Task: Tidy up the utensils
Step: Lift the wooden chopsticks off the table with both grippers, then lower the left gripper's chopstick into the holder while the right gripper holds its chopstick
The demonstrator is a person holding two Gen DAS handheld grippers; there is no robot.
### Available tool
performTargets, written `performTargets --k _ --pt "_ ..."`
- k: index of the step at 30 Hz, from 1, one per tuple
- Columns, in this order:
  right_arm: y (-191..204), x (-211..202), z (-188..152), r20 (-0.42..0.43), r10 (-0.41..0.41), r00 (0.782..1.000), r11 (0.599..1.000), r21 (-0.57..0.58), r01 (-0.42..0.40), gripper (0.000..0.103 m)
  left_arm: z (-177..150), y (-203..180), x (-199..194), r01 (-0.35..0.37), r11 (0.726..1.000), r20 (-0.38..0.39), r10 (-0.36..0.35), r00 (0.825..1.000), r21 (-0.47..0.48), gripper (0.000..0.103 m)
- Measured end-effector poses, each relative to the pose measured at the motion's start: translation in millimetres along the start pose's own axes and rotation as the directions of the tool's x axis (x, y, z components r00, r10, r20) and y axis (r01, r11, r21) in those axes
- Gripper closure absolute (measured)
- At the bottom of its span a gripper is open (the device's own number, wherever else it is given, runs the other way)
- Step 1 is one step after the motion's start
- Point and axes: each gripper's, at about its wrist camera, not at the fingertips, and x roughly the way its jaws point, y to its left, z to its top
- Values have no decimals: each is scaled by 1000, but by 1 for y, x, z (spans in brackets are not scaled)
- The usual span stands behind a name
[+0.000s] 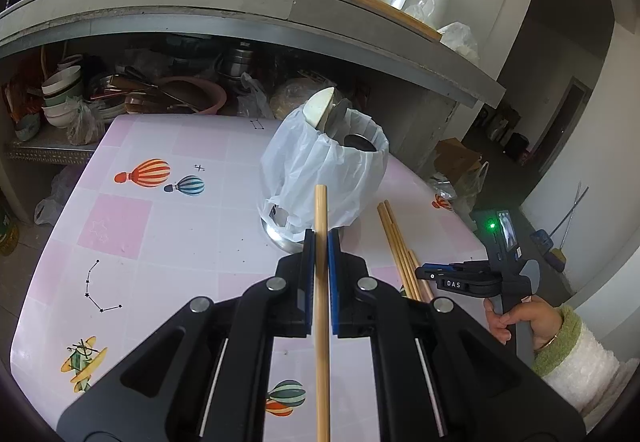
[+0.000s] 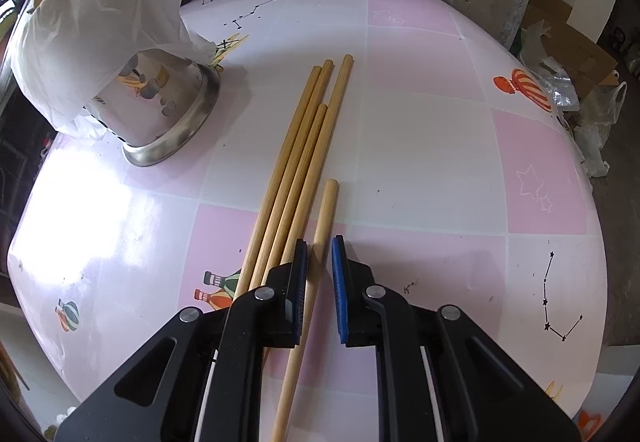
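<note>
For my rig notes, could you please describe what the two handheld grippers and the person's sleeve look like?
Both the left gripper and the right gripper have black angular linkage arms with silver pivot pins and blue ribbed pads. Seen from the left wrist, the right one bears a "DAS" label and a green light. The sleeve is fuzzy white with a green cuff, over a gold bangle.
</note>
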Motion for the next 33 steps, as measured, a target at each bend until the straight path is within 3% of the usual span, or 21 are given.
performTargets --k 7,13,19,22,27,31,33 --pt "12 1 1 6 -58 998 998 -33 58 96 -1 2 -1 1 1000 6 -1 1000 -6 98" --pt "-3 -9 -5 38 26 999 997 69 -28 96 0 5 -4 3 1000 16 -3 1000 -13 98" --pt "-11 -65 -10 174 78 982 989 108 -97 96 4 7 -14 12 1000 45 -11 999 -20 98" --pt "-11 -104 -8 269 101 958 986 98 -131 96 11 8 -23 21 1000 72 -20 997 -23 98" --pt "-5 -167 -2 425 163 890 978 53 -204 96 30 5 -42 47 999 144 -45 989 -16 98" --pt "5 -199 5 502 224 835 964 9 -264 96 53 1 -52 87 996 203 -83 976 -12 98" --pt "10 -205 7 517 241 822 961 -6 -278 96 68 -4 -56 109 994 237 -105 966 -5 98"
